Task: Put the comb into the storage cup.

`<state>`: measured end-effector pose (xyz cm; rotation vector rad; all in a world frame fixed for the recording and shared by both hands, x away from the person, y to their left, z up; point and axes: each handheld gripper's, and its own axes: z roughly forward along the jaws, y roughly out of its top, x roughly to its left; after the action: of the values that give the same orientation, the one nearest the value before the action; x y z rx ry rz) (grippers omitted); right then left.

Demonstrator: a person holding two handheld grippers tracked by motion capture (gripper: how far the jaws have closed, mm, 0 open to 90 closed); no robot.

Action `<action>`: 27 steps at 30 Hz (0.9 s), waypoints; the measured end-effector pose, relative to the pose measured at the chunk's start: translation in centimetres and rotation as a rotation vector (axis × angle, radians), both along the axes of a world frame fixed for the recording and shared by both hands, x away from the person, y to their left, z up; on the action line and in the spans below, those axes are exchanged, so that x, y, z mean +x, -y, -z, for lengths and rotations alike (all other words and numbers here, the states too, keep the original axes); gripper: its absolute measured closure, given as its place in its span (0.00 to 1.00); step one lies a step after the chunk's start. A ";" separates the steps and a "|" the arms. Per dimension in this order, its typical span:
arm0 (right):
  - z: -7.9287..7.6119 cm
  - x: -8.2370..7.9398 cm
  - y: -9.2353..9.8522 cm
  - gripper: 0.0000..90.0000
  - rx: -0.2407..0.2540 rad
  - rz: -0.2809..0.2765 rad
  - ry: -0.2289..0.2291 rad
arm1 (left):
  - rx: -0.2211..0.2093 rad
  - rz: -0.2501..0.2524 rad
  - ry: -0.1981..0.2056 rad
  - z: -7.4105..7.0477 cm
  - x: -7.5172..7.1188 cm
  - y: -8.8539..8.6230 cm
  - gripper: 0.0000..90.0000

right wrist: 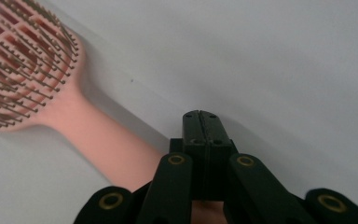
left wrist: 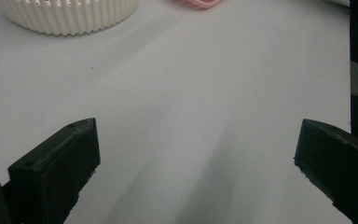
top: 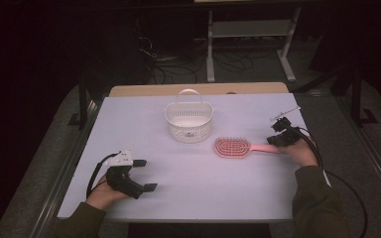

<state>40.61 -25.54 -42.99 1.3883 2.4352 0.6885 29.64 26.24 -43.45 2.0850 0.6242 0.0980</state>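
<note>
- Presently the pink hairbrush [top: 234,147] lies bristles up near the right edge of the desk [top: 178,173], just in front of the white basket [top: 189,121], its handle pointing right.
- Right gripper [right wrist: 200,122]: jaws pressed together with nothing between them, the tip beside the handle, not around it.
- Step in hand, as I judge it: lining up for a grasp. Next, the jaws must spread and straddle the handle before closing.
- Left gripper [top: 144,174]: jaws wide apart, resting near the desk's front left corner.
</note>
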 end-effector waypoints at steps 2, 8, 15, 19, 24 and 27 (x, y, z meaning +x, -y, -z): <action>0.1 -0.3 0.1 0.99 -0.005 -0.008 -0.004 | 0.002 0.002 -0.002 0.0 0.0 0.0 0.00; 0.3 -1.4 0.5 0.99 0.004 -0.023 -0.009 | 0.003 0.003 -0.002 0.0 0.0 0.1 0.00; 0.2 -2.7 0.8 0.99 0.015 -0.042 -0.016 | 0.005 0.008 -0.005 0.1 0.0 0.1 0.00; 0.3 -3.4 0.9 0.99 0.023 -0.058 -0.014 | 0.006 0.011 -0.005 0.1 -0.1 0.2 0.00; 0.3 -4.2 0.6 0.99 0.019 -0.077 -0.018 | 0.005 0.011 -0.005 0.0 -0.1 0.1 0.00; 0.3 -4.7 0.5 0.99 0.023 -0.092 -0.020 | 0.005 0.012 -0.005 0.0 -0.1 0.1 0.00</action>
<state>35.90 -26.03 -43.32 1.3049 2.5277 0.7285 29.54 26.13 -43.48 2.0938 0.6151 0.0877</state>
